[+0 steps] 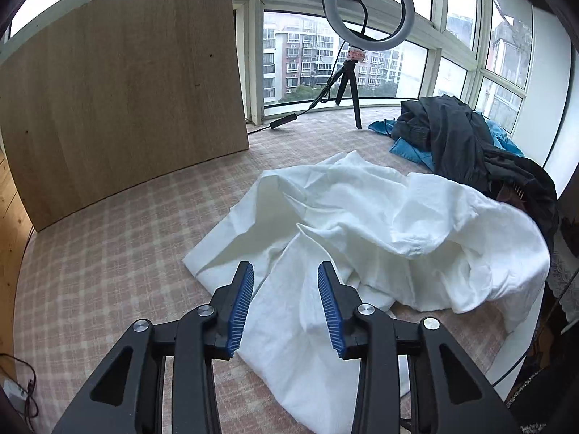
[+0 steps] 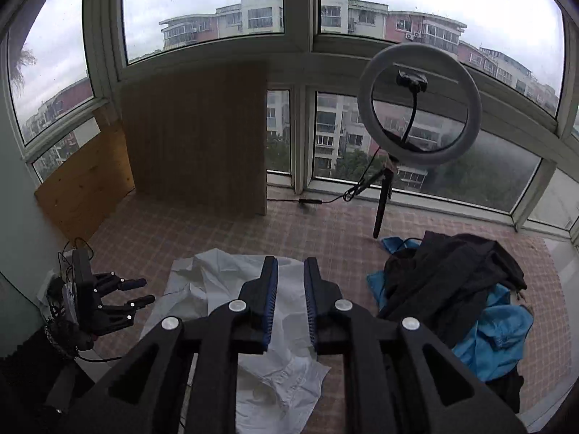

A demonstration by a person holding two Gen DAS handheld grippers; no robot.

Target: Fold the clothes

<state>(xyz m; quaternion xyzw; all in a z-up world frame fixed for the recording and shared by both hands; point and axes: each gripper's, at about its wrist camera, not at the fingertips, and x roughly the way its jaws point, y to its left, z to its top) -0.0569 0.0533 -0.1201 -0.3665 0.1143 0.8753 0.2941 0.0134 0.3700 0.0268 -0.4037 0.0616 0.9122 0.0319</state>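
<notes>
None of the folding looks done yet: the crumpled white cotton shirt [image 1: 362,224] lies rumpled on the pink checked cloth surface [image 1: 108,253], with a dark-and-blue heap of clothes [image 2: 452,289] waiting beside it. The left gripper [image 1: 286,271] hangs spread over a shirt edge, gripping nothing; the right gripper [image 2: 291,264] stands narrowly parted, empty.
</notes>
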